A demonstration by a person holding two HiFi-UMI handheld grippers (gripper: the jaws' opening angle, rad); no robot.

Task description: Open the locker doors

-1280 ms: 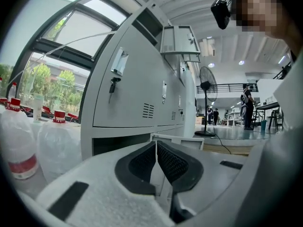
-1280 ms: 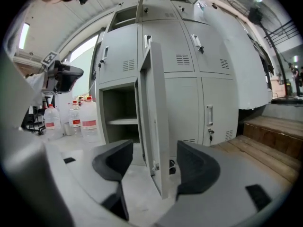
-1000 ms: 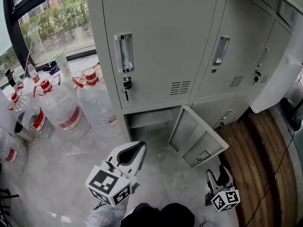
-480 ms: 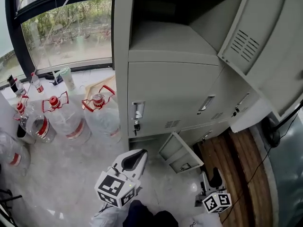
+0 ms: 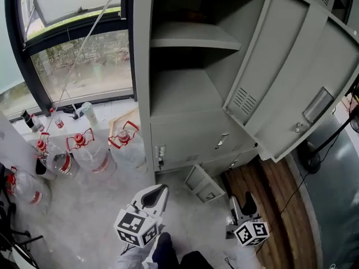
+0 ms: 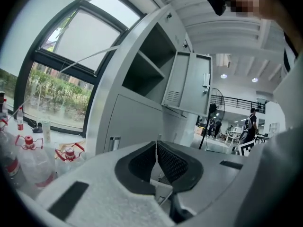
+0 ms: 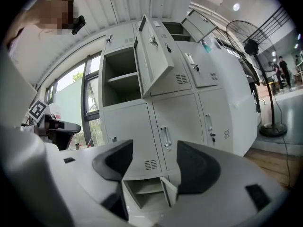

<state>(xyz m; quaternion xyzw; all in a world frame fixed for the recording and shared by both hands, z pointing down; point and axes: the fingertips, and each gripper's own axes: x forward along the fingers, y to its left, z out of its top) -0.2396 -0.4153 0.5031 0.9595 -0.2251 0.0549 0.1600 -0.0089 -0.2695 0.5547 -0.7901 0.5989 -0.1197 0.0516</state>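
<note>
The grey locker bank (image 5: 185, 133) stands ahead. Its upper left door (image 5: 280, 77) hangs wide open to the right and bares a shelf (image 5: 188, 38). The middle left door (image 5: 185, 139) is closed, with a key under its handle (image 5: 161, 152). At floor level a small door (image 5: 202, 185) stands open. My left gripper (image 5: 161, 189) is held low in front of the lockers, shut and holding nothing (image 6: 156, 148). My right gripper (image 5: 242, 199) is low at the right, open and empty (image 7: 154, 160), facing the open bottom compartment (image 7: 147, 188). Neither touches a locker.
Several large water bottles (image 5: 90, 150) with red caps stand on the floor left of the lockers, below a window (image 5: 78, 55). A wooden floor strip (image 5: 280, 200) runs at the right. A standing fan (image 7: 258, 48) is right of the lockers, with people far behind it.
The head view has tilted up, so the open upper compartment and its swung-out door have come into sight. Both grippers stay low at about the same spots.
</note>
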